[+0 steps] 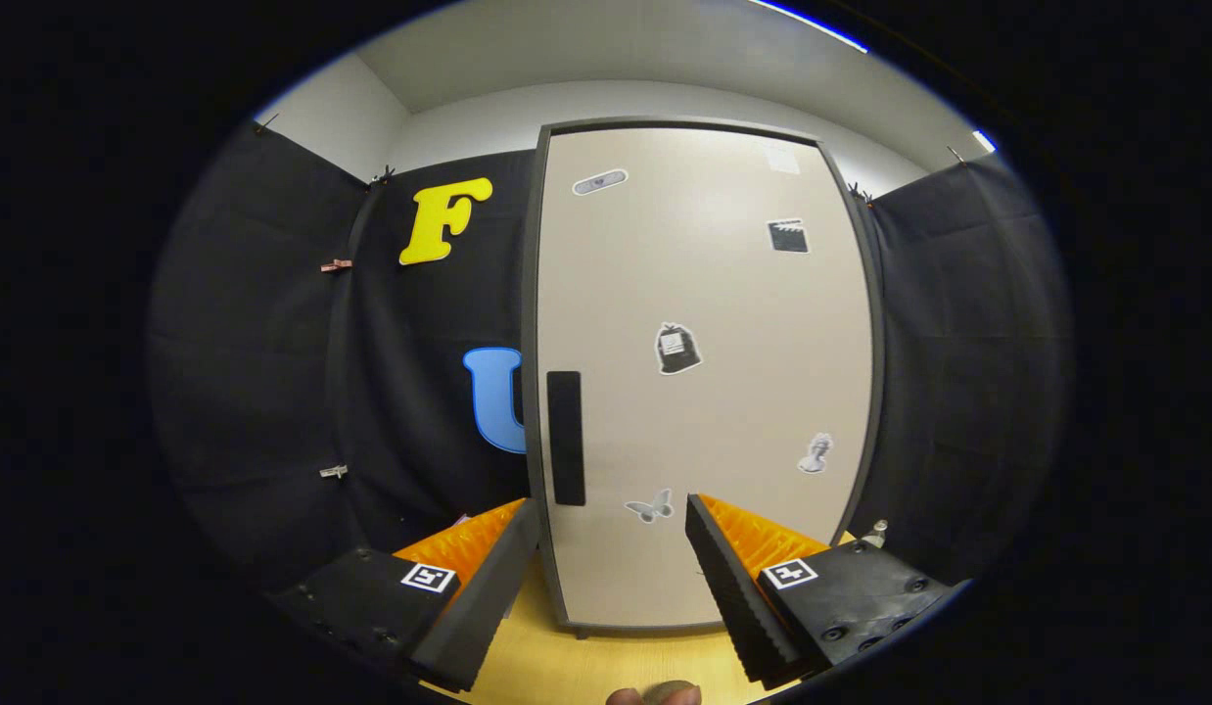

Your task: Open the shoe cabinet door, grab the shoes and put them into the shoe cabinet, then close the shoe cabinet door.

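Shoe cabinet door (704,372) shut — gripper (611,558) agape

A pale wooden tabletop (606,661) carried the scene. On it stood the shoe cabinet (704,392), upright on short dark feet, its dark-framed base resting a little way back from the table's near edge. The cabinet's beige door was shut, facing the camera. Bare wood showed in front of the cabinet, between the gripper (611,548) fingers, which were spread wide apart above the surface and clasped nothing. A small pale object (876,534) sat beside the cabinet's right foot, too small to identify.
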Demonstrator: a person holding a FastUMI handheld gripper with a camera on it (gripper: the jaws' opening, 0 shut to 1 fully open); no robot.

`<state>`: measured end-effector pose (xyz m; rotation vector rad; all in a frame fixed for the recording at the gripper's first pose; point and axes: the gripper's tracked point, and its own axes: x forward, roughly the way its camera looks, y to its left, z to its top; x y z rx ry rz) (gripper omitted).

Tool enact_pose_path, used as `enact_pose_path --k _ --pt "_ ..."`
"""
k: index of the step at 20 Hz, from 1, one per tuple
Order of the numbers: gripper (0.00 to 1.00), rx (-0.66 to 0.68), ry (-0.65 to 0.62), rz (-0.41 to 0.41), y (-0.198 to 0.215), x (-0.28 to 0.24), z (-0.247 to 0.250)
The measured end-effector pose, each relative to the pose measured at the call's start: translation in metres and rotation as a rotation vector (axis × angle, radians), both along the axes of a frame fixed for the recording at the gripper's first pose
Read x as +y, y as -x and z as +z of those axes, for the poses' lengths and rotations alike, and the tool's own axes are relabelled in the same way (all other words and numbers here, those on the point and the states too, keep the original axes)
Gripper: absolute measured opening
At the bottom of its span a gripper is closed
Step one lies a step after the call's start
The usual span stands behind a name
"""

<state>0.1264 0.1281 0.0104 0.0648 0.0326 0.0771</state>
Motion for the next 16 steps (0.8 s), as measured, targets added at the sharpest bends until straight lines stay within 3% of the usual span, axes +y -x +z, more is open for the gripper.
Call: enact_pose_path --k 8,13,15,16 --pt "0.97 0.019 0.006 -0.025 -0.091 0.028 -0.005" --pt "0.98 0.04 0.019 -0.025 -0.125 0.043 -0.018" --pt "0.91 0.05 0.033 -0.015 -0.132 0.05 -0.024" --pt "0.79 0.048 0.052 -0.038 -0.13 0.048 -0.024"
